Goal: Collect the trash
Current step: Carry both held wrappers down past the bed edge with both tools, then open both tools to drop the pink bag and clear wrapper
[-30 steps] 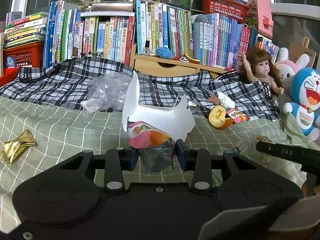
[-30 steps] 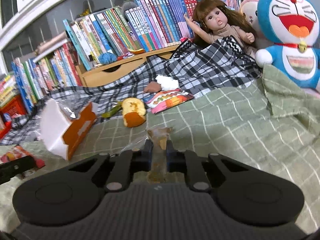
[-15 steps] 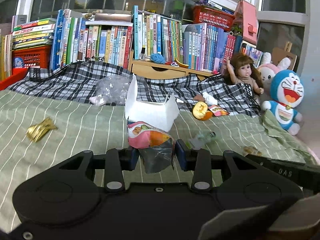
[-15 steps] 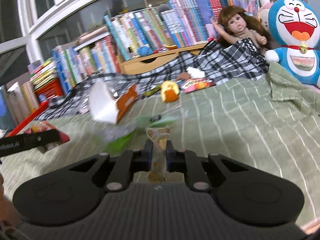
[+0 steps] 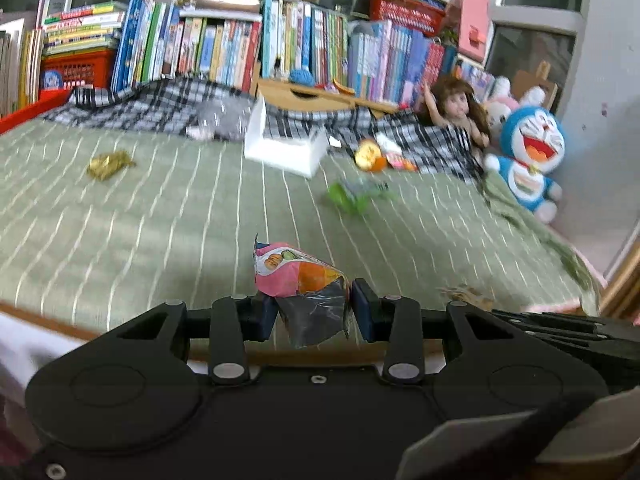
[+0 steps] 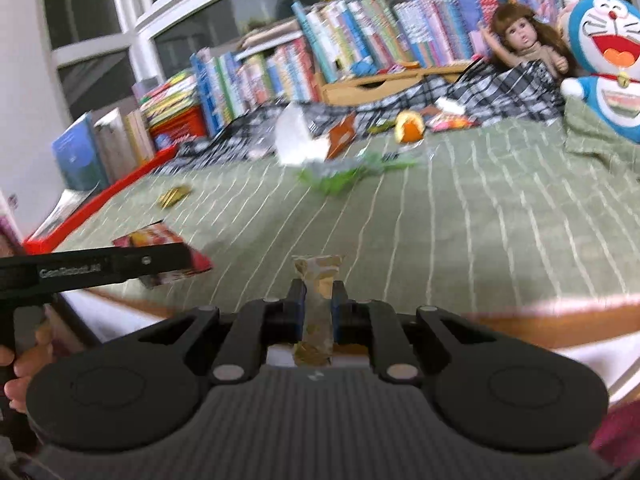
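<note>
- Two pieces of trash are in hand: the left gripper [image 5: 313,312] pinches a crumpled pink snack bag [image 5: 296,272] whose dark silvery lower part sits between the two pads, the pink printed top sticking up above them.
- The right gripper [image 6: 316,308] is clamped almost fully together on a thin brownish wrapper [image 6: 317,280] that stands upright between the fingers and pokes out above and below them.
- Both grippers hang over the near edge of the green striped bedspread [image 5: 160,216], side by side; in the right wrist view the left tool shows as a black bar with the pink bag beyond it.
- More litter lies farther up the bed, well apart from both tools: a gold wrapper [image 5: 108,164] on the left, a green wrapper [image 5: 352,198] near the middle, an open white box [image 5: 286,150], a clear plastic bag [image 5: 222,122] and an orange peel [image 5: 370,155].
- Behind these, a checked blanket [image 5: 160,100] is bunched against a row of books [image 5: 224,44].
- A doll [image 5: 456,110] and a blue plush toy [image 5: 528,152] sit at the far right.
</note>
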